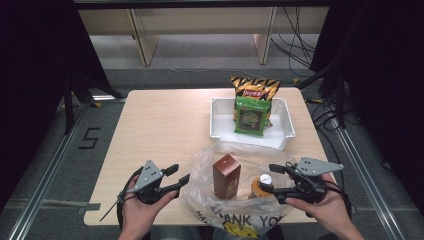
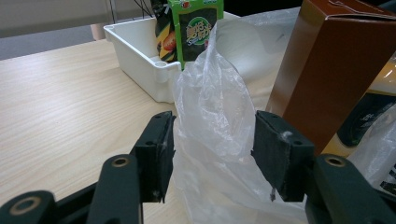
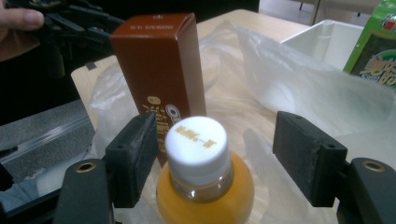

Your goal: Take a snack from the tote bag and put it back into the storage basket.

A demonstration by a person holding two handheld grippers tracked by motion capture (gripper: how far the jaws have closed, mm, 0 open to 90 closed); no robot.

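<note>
the orange juice bottle with white cap [image 3: 201, 154], rigid but slick, is best gripped below the cap; right gripper [image 3: 215, 158] jaws stand apart around it. left gripper [image 2: 212, 158] jaws stand apart around the thin clear plastic bag [image 2: 210, 116] at the counter's near edge.

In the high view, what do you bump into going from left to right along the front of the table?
Left gripper → brown box → orange bottle with white cap → right gripper. The box and bottle stand on the clear plastic bag.
</note>
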